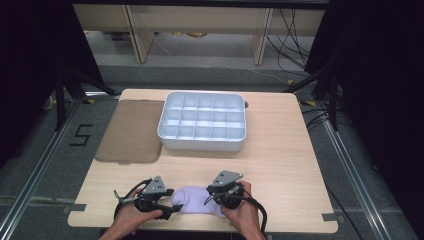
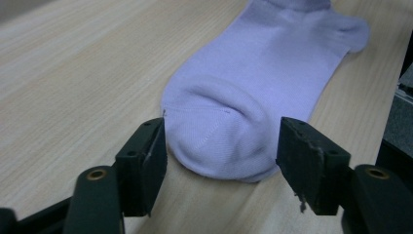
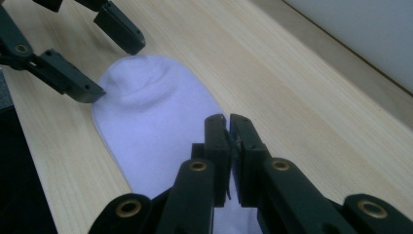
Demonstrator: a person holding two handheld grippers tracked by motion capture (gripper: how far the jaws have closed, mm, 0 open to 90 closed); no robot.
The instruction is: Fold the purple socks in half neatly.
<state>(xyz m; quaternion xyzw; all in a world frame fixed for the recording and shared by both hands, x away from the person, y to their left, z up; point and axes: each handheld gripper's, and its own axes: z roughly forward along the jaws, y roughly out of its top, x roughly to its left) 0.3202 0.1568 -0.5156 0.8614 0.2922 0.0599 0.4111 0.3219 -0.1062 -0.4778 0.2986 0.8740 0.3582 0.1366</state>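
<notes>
A pale lavender sock [image 1: 196, 200] lies flat near the table's front edge. My left gripper [image 2: 221, 146] is open at the sock's toe [image 2: 219, 141]. The toe sits between its jaws: one jaw is at the toe's edge and the other stands a little off it. In the high view that gripper [image 1: 172, 206] is at the sock's left end. My right gripper [image 3: 227, 119] has its jaws pressed together at the sock's [image 3: 151, 112] other end, the tips meeting at its edge. The fabric pinched there is mostly hidden by the jaws. In the high view it [image 1: 220, 195] is at the sock's right end.
A white divided tray [image 1: 202, 142] stands at the table's middle back. A brown flat mat [image 1: 131, 131] lies to its left. Bare wood runs between the tray and the sock. The table's front edge [image 1: 200, 229] is close under both hands.
</notes>
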